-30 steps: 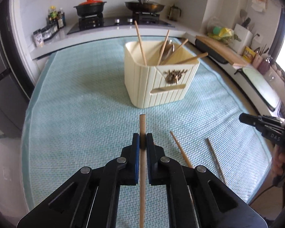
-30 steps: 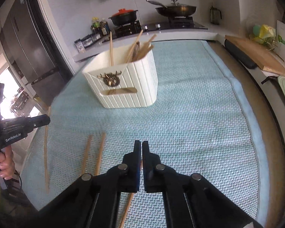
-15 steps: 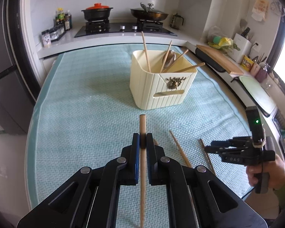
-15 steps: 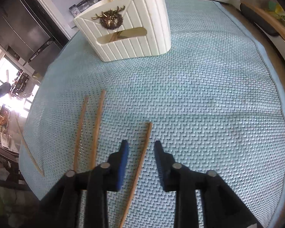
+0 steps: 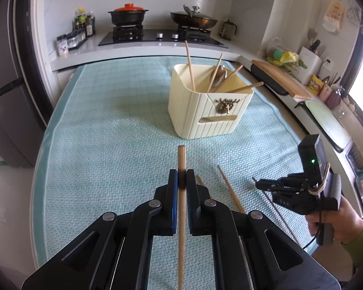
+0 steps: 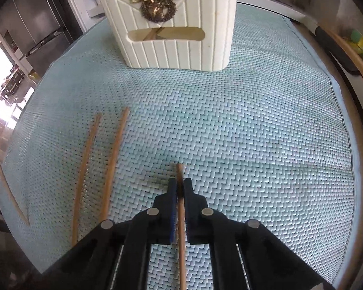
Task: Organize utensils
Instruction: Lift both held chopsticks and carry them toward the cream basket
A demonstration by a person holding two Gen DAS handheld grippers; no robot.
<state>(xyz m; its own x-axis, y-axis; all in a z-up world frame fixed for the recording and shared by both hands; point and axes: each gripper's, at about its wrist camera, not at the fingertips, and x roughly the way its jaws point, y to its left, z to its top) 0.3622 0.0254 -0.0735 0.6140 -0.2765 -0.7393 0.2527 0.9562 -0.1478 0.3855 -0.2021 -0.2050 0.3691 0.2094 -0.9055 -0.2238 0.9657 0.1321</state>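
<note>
Kitchen mat (image 5: 104,120) is filling the left view: left gripper (image 5: 182,177) is clamping a chopstick (image 5: 181,159), holder (image 5: 205,113) waiting ahead. Right view: right gripper (image 6: 179,186), having just closed, is pinching another chopstick (image 6: 180,217) lying on the mat; best lifting it level before tipping it into the holder.

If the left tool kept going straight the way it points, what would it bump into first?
Probably the blue mat, since the left tool tilts downward. Its chopstick would touch just short of the cream holder, though depth is hard to judge.
</note>
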